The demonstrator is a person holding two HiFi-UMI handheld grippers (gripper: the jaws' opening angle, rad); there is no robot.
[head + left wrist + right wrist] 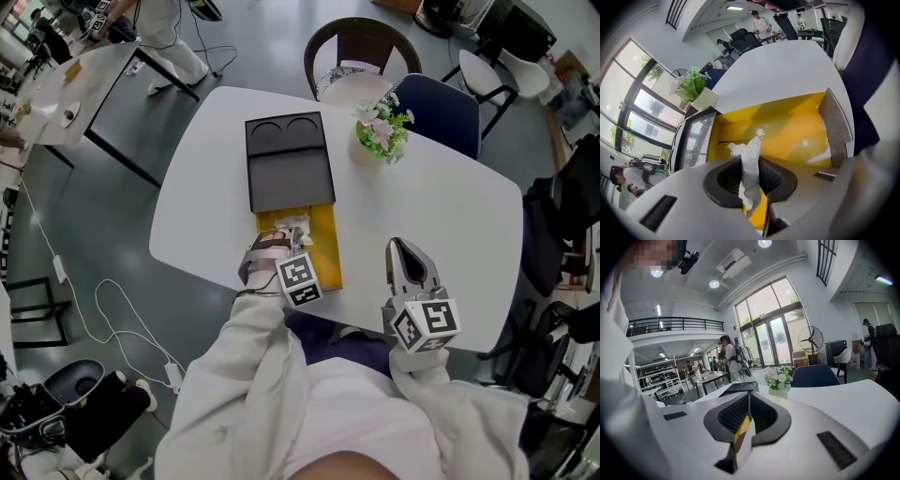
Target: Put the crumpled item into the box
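Note:
A box stands on the white table (450,216), with a black cover (288,159) and a yellow tray (324,246) slid out toward me. My left gripper (287,236) hangs over the near end of that tray, shut on a crumpled white tissue (293,231). In the left gripper view the tissue (750,152) sticks up between the two jaws of the left gripper (751,174), with the yellow tray floor (787,129) right behind it. My right gripper (401,249) rests on the table to the right of the box, shut and holding nothing; the right gripper (746,414) points across the table.
A small pot of flowers (382,129) stands at the table's far side, right of the black cover. Two chairs (361,45) (441,111) are behind the table. Another white table (80,89) stands at the far left. Cables lie on the floor (103,309).

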